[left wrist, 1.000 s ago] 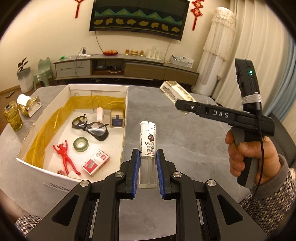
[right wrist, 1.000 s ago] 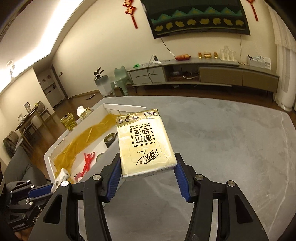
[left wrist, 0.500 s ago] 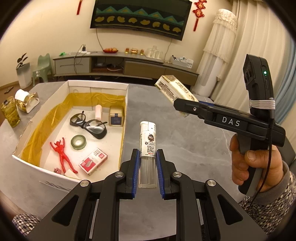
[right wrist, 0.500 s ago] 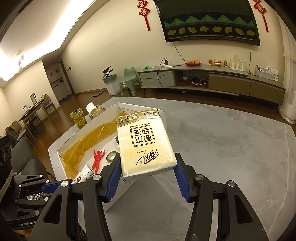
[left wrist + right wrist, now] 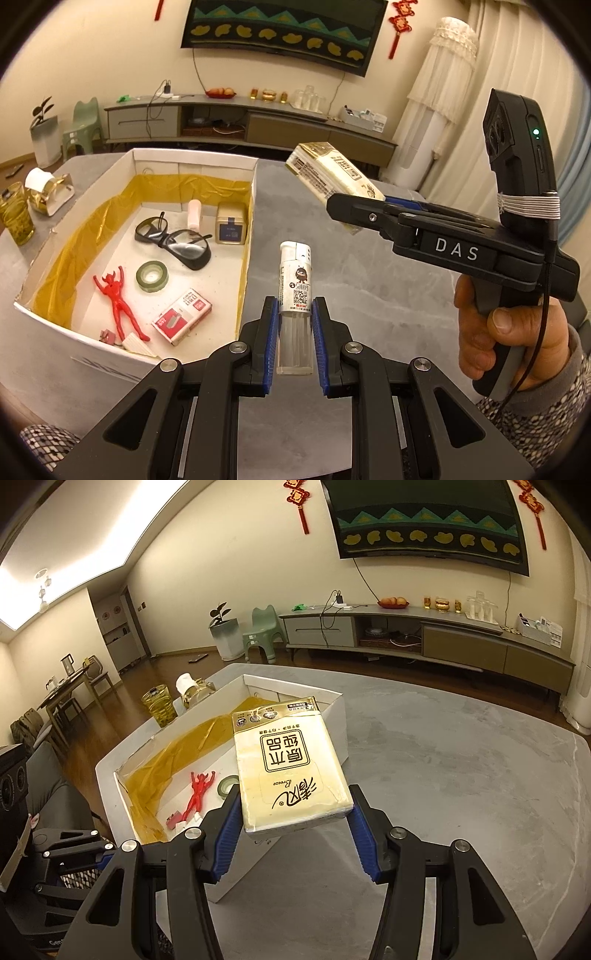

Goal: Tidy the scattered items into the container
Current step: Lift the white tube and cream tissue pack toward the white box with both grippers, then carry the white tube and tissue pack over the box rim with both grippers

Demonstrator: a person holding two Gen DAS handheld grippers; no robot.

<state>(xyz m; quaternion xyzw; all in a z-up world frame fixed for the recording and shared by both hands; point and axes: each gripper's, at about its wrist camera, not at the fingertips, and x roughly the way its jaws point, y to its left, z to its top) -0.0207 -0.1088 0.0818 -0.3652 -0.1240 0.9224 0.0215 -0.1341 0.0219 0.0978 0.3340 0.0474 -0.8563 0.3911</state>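
**Two grippers loaded, box off to the left**

Two items are held in the air, neither inside the container yet. The left gripper (image 5: pixel 294 325) is clamped on a lighter (image 5: pixel 294 295), which stands with its long axis pointing away from the camera, cap at the far end. The right gripper (image 5: pixel 295 812) pinches a tissue pack (image 5: pixel 290 764) across its width, the pack's long axis running forward out of the jaws, gold end farthest.

The white box (image 5: pixel 255 173) sits on the grey table (image 5: pixel 369 266), left of both held items. In the left wrist view its right wall lies just left of the lighter; the tissue pack (image 5: pixel 332 173) hangs farther off, above the table near the box's far right corner. Already lying in the box are glasses (image 5: pixel 173 240), a roll of tape (image 5: pixel 151 275), a red figure (image 5: pixel 118 299), a red-and-white packet (image 5: pixel 183 315) and a small beige box (image 5: pixel 231 227).

Judging from this, either item reaches the container by travelling left over that right wall; the lighter looks nearer to it.
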